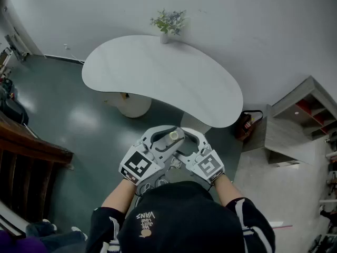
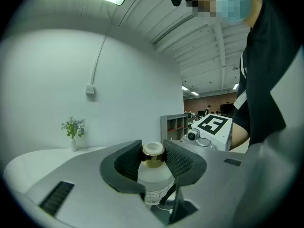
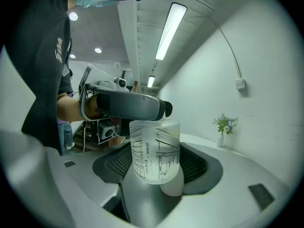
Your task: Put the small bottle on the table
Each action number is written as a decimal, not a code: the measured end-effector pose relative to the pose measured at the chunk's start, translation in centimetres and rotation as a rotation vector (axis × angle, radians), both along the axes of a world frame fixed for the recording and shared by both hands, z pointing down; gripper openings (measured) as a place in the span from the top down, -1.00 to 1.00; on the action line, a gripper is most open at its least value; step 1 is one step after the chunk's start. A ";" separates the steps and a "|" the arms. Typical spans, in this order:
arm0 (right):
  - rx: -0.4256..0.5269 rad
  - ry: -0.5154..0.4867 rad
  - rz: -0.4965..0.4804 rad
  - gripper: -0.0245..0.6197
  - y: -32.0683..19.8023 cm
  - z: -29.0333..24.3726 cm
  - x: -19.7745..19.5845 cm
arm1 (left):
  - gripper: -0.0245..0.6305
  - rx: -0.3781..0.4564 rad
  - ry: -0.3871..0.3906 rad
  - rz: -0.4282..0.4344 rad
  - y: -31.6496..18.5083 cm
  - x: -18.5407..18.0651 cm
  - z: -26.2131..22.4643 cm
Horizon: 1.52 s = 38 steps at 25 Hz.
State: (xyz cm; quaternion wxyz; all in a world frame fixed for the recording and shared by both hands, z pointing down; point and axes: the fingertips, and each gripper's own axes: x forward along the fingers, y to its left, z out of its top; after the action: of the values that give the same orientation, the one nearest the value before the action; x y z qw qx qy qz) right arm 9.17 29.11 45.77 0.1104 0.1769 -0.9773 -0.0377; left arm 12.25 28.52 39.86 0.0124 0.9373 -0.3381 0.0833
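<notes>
The small bottle [image 2: 154, 177] is frosted glass with a gold collar and a pale cap [image 1: 173, 136]. My left gripper [image 2: 153, 158] is shut on its neck, with the pads pressing just under the cap. The printed body of the bottle [image 3: 154, 151] hangs between the wide jaws of my right gripper [image 3: 156, 163], and a gap shows on each side. Both grippers, left [image 1: 169, 138] and right [image 1: 184, 141], are held together in front of the person's chest, short of the near edge of the white table [image 1: 158, 73].
A small vase with a plant [image 1: 168, 24] stands at the table's far edge. The table's round base [image 1: 131, 104] sits below it. A grey shelf unit [image 1: 310, 109] and a dark bag [image 1: 245, 125] are at the right, and dark wooden furniture [image 1: 26, 146] is at the left.
</notes>
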 end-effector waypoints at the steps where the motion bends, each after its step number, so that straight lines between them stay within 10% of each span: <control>1: -0.021 -0.006 0.004 0.08 0.3 0.0 -0.1 | 0.44 0.000 0.005 -0.002 0.2 -0.1 0.1; 10: -0.078 -0.015 -0.025 0.08 -0.5 0.9 -1.5 | 0.44 -0.005 -0.003 -0.043 -0.9 -1.4 1.1; 38: -0.074 -0.002 -0.317 0.08 -26.7 3.2 -6.7 | 0.44 -0.049 0.016 -0.343 -28.0 -7.4 3.3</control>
State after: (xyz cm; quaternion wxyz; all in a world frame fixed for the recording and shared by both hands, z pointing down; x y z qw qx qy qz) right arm 2.45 2.37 49.02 0.1083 0.0165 -0.9938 -0.0187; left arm 4.86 0.48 43.17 0.0522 0.8660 -0.4908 0.0807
